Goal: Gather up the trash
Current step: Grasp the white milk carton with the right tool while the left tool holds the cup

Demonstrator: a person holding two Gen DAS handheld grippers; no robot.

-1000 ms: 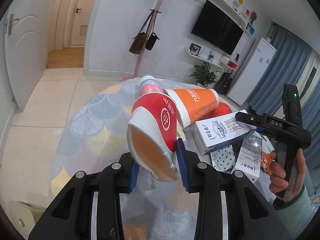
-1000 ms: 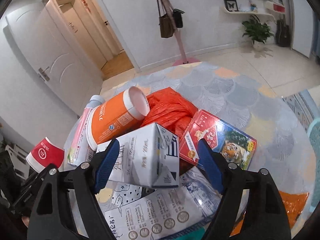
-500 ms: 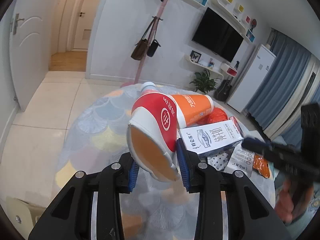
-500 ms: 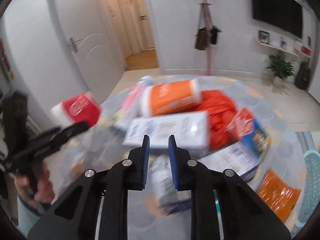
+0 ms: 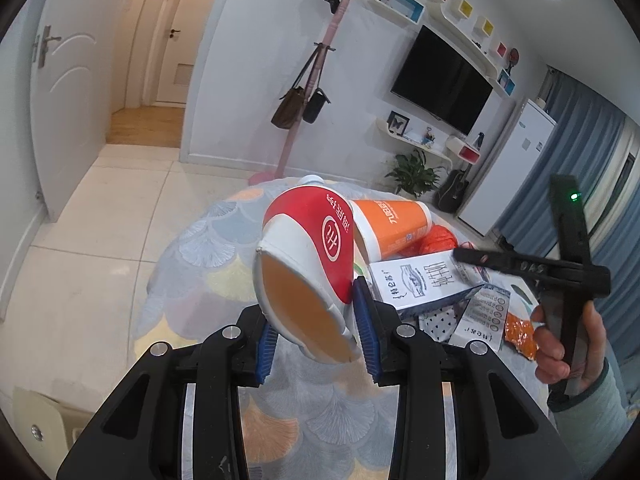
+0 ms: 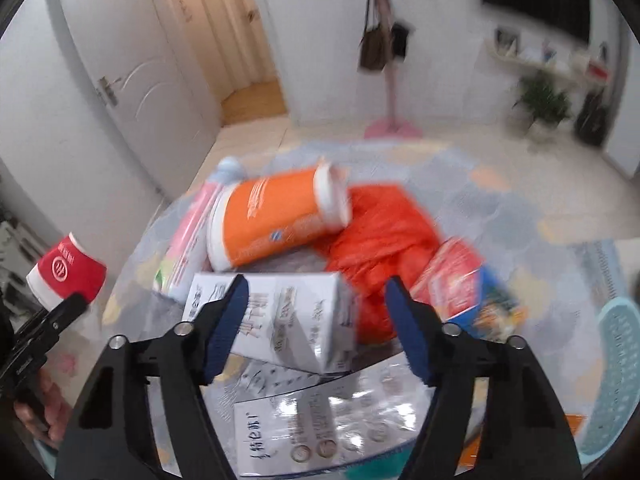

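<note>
Two black claws are working over one round tabletop covered in a pastel fan-patterned cloth. The left claw is pinching one crushed red-and-white paper cup, lifted above the tabletop. The right claw is opening, empty, over one white rectangular milk carton; at its 12 o'clock, one orange cylindrical tub and one crumpled orange plastic bag are lying.

"DAS" on the right hand-held gripper; Chinese characters on the milk carton
</note>
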